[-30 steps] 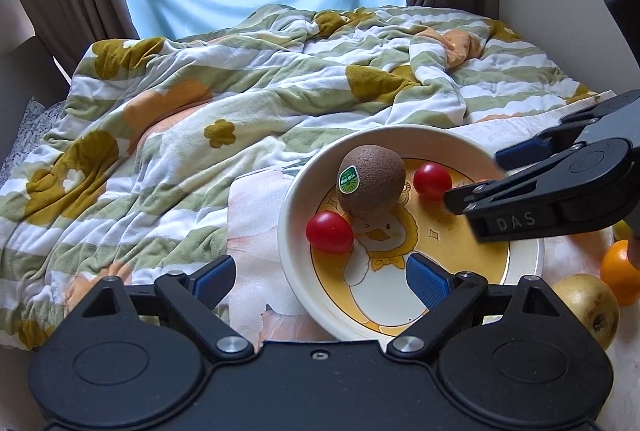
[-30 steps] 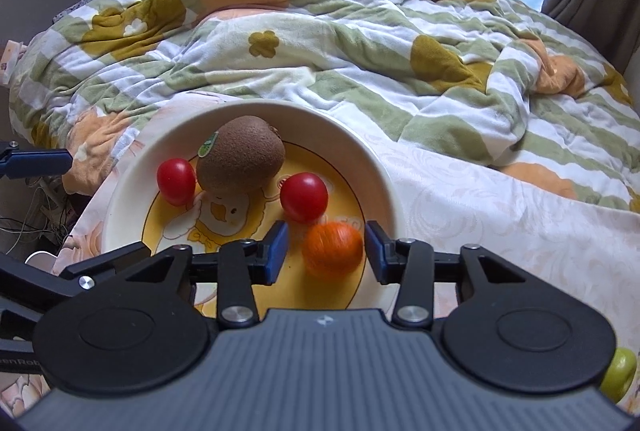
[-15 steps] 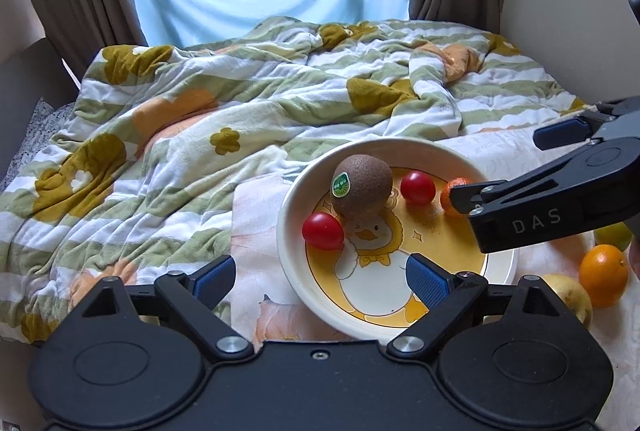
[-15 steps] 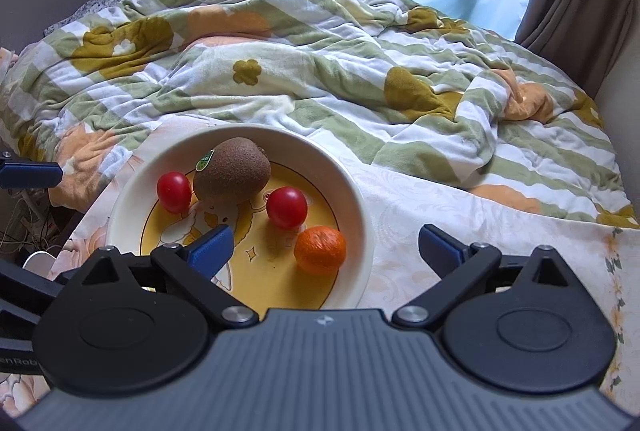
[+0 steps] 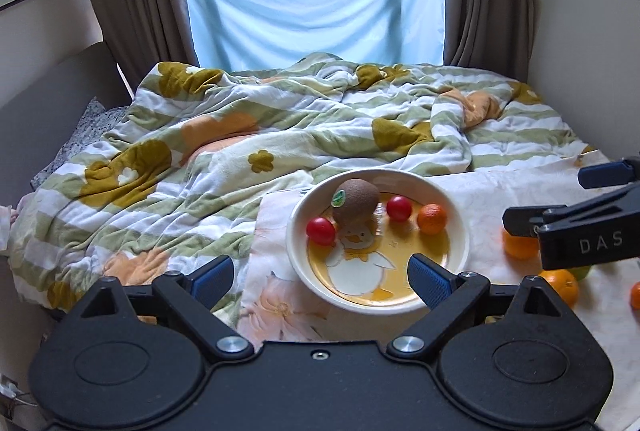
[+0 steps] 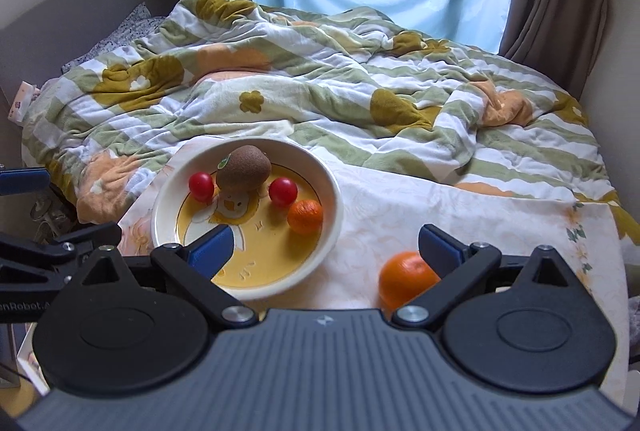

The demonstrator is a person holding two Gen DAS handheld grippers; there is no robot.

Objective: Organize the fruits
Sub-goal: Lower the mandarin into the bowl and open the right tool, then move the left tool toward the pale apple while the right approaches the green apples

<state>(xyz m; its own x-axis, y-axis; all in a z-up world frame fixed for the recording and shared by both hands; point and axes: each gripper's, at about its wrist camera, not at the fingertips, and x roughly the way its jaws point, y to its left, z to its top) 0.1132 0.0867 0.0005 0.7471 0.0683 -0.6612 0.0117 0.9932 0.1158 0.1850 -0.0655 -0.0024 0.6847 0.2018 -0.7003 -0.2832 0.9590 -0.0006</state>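
Note:
A white bowl with a yellow duck picture (image 5: 460, 227) (image 6: 336, 207) sits on a floral cloth. In it lie a brown kiwi (image 5: 356, 195) (image 6: 245, 168), two red tomatoes (image 5: 321, 231) (image 5: 399, 208) and a small orange mandarin (image 5: 432, 218) (image 6: 305, 216). My left gripper (image 5: 320, 277) is open and empty, above the bowl's near left rim. My right gripper (image 6: 326, 245) is open and empty, above the bowl's near right rim. An orange (image 6: 406, 277) lies on the cloth by its right finger. More oranges (image 5: 520, 245) (image 5: 560, 285) lie right of the bowl.
A rumpled green, white and yellow striped quilt (image 5: 280, 135) covers the bed behind the bowl. Curtains and a blue window cover (image 5: 312, 3) stand at the back. The right gripper's body (image 5: 580, 227) shows at the right of the left wrist view. A wall closes the right side.
My right gripper opened, let go of the small mandarin in the bowl and drew back. Both grippers rose and pulled away from the bowl.

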